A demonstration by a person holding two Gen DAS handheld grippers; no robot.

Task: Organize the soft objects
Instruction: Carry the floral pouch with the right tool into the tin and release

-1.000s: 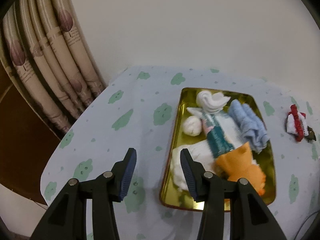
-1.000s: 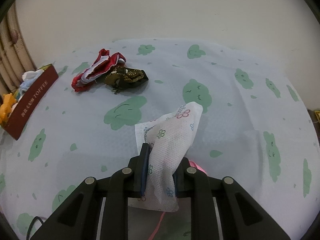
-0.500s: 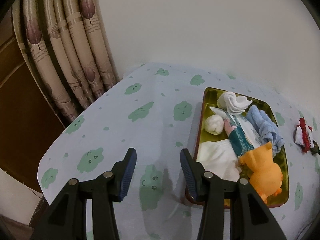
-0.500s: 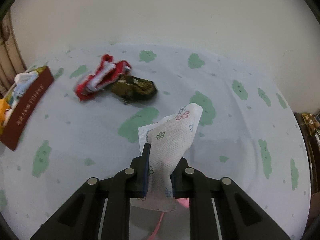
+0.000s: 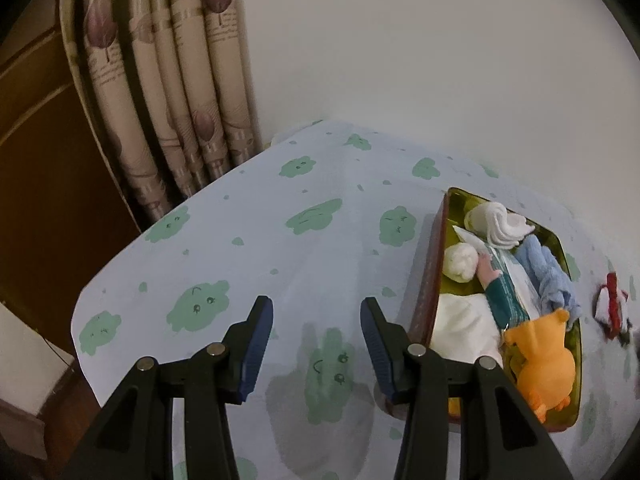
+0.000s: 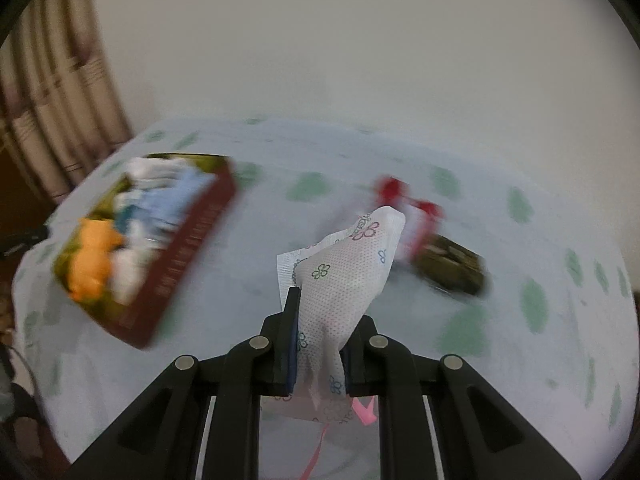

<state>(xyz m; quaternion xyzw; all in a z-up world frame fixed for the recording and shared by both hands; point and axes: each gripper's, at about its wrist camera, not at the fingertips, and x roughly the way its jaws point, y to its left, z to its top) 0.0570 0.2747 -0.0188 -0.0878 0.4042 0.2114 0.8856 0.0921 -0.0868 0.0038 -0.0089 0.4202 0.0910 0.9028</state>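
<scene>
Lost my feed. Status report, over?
Right tool shut on flowered cloth. Left tool open, empty. Tin ahead, nothing blocking.

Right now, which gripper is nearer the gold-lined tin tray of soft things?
Left. The left gripper hovers open beside the tray, one finger overlapping its wall. The right gripper, clamping a floral white pouch, is farther off.

Right wrist view is motion-smeared everywhere past the right claw [image 6: 318,330], so the tin [image 6: 188,248] near the bench's left edge is streaks of colour with unreadable lettering, and the red thing [image 6: 416,216] and dark lump [image 6: 452,268] by the far edge can't be identified. The flowered white pouch [image 6: 344,264] hides part of that red thing. In the left view the left claw's [image 5: 316,344] right finger covers the tin's near corner [image 5: 420,312].
</scene>
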